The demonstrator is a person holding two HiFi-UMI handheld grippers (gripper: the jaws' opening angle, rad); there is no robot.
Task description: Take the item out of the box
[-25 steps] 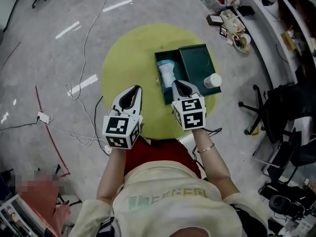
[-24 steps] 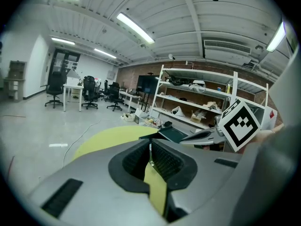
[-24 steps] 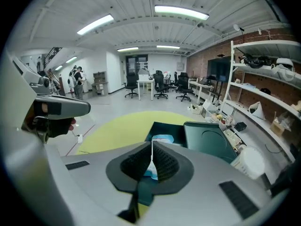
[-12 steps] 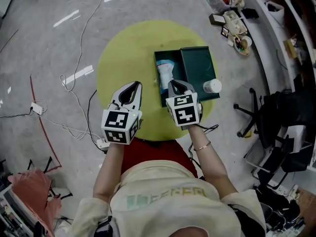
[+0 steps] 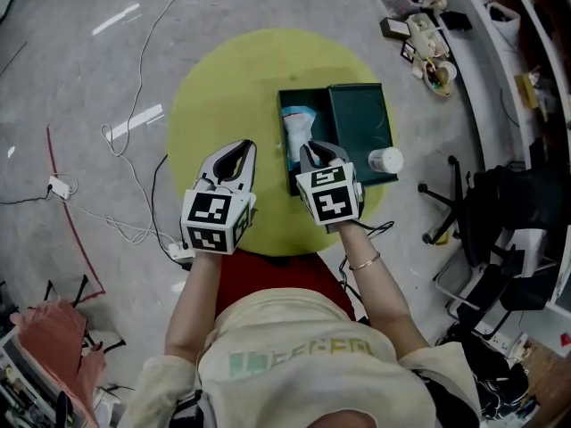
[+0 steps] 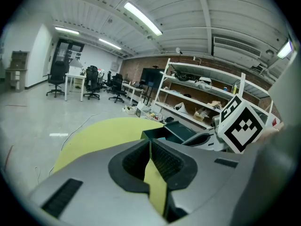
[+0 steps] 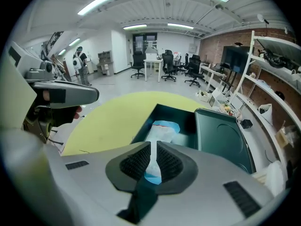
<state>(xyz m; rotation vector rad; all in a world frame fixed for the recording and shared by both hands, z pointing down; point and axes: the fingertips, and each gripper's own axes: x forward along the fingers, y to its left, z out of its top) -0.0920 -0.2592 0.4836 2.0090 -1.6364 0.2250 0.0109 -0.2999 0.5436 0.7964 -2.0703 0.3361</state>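
Right gripper (image 5: pixel 312 150), jaws pressed together on nothing, hovers over the near end of the open green box (image 5: pixel 284 101) where the white-and-blue packet (image 5: pixel 299 125) lies, while the left gripper (image 5: pixel 238 148), likewise closed and empty, hangs above the yellow table (image 5: pixel 227 87)

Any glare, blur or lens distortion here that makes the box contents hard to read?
Head view: sharp and evenly lit, with streaks of lamp glare on the floor; the box reads clearly. Left gripper view: heavy fisheye bending, dark vignetted corners. Right gripper view: same fisheye, yet the packet stays legible.
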